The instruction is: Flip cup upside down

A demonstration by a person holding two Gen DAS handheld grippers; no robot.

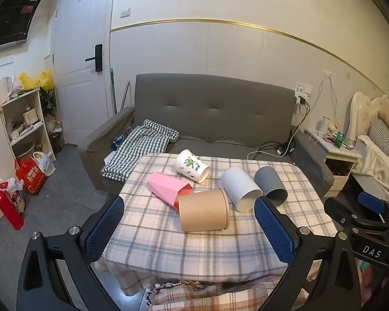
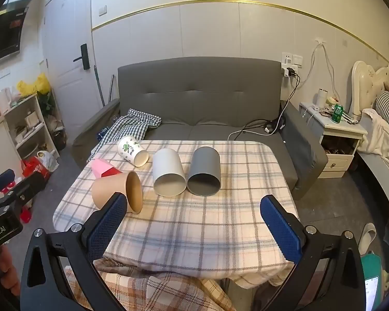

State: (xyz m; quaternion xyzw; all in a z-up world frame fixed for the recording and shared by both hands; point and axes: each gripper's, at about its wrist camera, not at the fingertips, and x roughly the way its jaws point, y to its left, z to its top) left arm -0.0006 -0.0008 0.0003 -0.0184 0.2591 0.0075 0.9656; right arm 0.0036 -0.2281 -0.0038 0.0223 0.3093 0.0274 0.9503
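Five cups lying sideways on desk (image 2: 194,223); pink cup (image 2: 102,169) partly hiding behind brown cup (image 2: 116,193); left tool (image 1: 189,229) and right tool (image 2: 192,226) both hanging spread, gripping nothing.

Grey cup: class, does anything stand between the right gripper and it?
Nothing visible does. The grey cup lies on its side, mouth toward the open right gripper, with only bare plaid tablecloth between. The white cup lies touching its left side.

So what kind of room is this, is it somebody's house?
Most likely a small one-room flat. A grey sofa stands behind the table with the cups, a bed with a nightstand is at the right, and kitchen shelves sit by the door.
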